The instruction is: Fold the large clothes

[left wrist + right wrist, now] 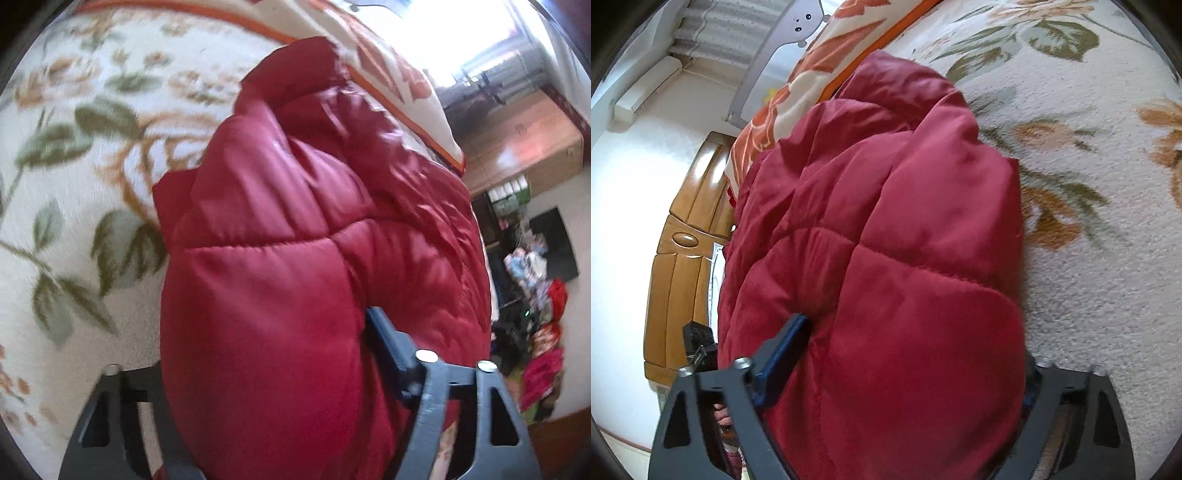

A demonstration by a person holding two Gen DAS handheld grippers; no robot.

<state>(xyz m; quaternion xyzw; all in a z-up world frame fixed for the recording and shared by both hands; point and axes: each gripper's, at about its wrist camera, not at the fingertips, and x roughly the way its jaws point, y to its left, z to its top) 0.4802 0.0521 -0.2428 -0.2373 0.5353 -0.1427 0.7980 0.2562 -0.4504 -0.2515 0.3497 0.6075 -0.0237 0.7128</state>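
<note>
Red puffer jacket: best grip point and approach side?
Red puffer jacket: grip the thick near edge at both ends, as the left gripper and right gripper do. Approach from the near side; quilted baffles bunch into graspable rolls there.

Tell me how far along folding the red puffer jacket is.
Mid-fold. The red quilted puffer jacket is already bunched into a thick bundle on the floral cream blanket. In hand: the left gripper and right gripper each clamp it. Left: laying it flat and neat.
</note>
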